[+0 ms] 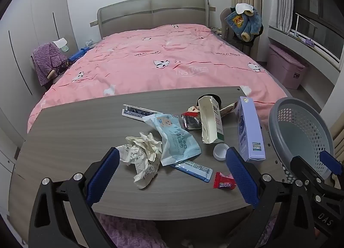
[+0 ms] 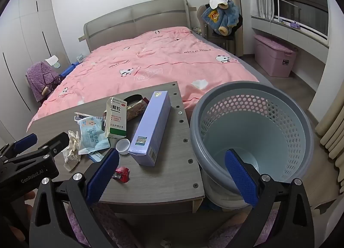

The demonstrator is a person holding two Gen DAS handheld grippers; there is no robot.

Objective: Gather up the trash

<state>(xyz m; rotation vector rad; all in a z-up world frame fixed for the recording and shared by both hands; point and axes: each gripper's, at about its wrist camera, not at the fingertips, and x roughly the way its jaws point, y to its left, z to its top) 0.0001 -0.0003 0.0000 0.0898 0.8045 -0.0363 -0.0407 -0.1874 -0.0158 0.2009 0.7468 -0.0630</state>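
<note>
On the grey wood-grain worktop, crumpled white paper lies left of a tall lilac carton; the perforated grey plastic basket stands right of the worktop, the pink-quilted bed behind.

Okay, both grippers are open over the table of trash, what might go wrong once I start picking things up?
1. The red candy wrapper lies near the table's front edge; a clumsy pinch could push it off.
2. The small white cap sits against the purple box, so grabbing either may knock the other.
3. The basket stands beside the table, past its edge, so light wrappers could fall short of it.
</note>
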